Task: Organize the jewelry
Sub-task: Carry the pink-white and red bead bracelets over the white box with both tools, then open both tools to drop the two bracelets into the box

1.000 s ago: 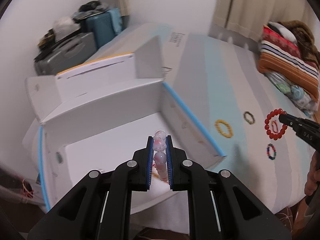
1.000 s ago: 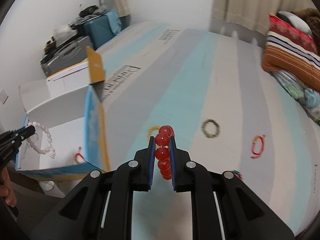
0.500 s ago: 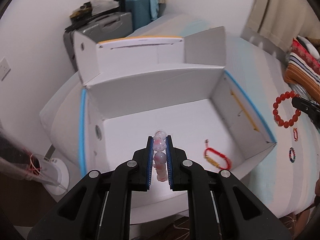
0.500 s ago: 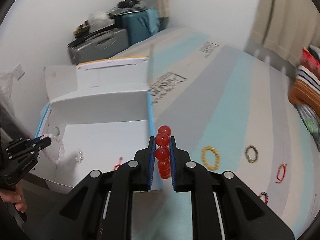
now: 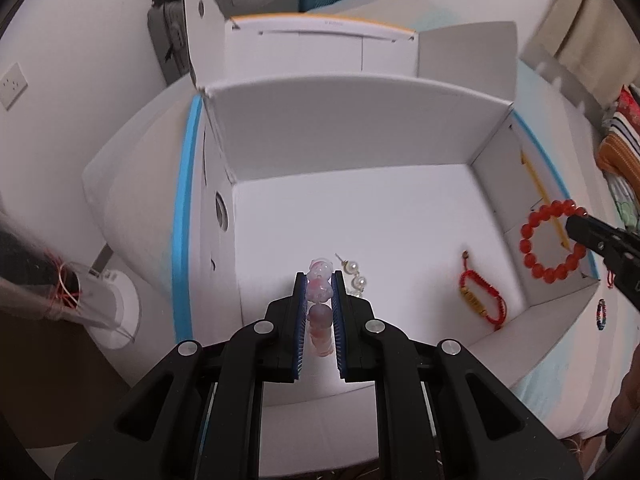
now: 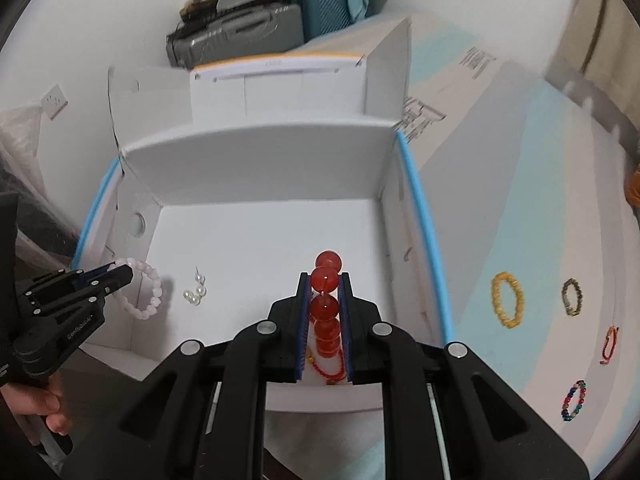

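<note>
Bracelets: pink bracelet [image 5: 319,292] pinched in left gripper [image 5: 319,280], red bracelet [image 6: 326,304] in right gripper [image 6: 326,280], both above the box [image 5: 360,128]; releasing high may bounce beads out.

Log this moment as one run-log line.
left gripper: shut on pink bracelet | right gripper: shut on red bracelet | both over white box | yellow bracelet on bed

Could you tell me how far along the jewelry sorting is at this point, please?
Partly done. Already in the white box: a red cord bracelet and pearl earrings. In hand over the box: the left gripper is shut on a pink bead bracelet, the right gripper on a red bead bracelet. Still on the bed: yellow, dark, red string and multicolour bracelets.
</note>
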{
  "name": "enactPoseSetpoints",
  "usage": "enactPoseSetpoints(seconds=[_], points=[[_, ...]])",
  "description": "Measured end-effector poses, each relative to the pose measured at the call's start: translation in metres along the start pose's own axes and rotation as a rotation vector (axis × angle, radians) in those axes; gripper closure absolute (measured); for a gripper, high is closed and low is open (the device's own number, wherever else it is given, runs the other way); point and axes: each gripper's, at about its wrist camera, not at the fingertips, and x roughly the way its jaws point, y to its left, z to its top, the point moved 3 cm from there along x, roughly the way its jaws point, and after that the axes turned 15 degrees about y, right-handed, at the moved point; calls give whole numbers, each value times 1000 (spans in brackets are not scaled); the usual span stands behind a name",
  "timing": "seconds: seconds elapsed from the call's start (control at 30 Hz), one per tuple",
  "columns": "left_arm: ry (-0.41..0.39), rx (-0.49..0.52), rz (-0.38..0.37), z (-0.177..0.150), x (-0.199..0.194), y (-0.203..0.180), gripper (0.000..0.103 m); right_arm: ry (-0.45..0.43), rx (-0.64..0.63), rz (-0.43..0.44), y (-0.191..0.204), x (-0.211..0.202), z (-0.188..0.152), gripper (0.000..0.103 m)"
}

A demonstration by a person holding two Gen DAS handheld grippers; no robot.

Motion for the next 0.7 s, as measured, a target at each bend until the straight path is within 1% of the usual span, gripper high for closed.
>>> enactPoseSetpoints(seconds=[0.17,0.33,0.5,0.53,0.6,0.63,0.67,0.7], points=[[39,8,-16,2,19,2,92,67,-2,-5,9,31,6,90],[49,20,-19,4,28,-1,92,103,-1,-7,10,52,6,90],[56,20,-25,6,33,-1,91,127,-1,-5,12,62,4,90],[53,19,-28,5,32,-1,91,132,-2,-5,13,63,3,88],[40,11,-33,5,29,-1,89,129,-5,-10,14,63,2,88],[35,9,-33,4,27,-1,89,122,-5,-16,15,61,1,86],[30,9,-32,3,25,-2,89,119,-6,-14,16,59,1,81],[24,10,-31,3,23,-3,84,115,-5,-13,16,57,2,76]])
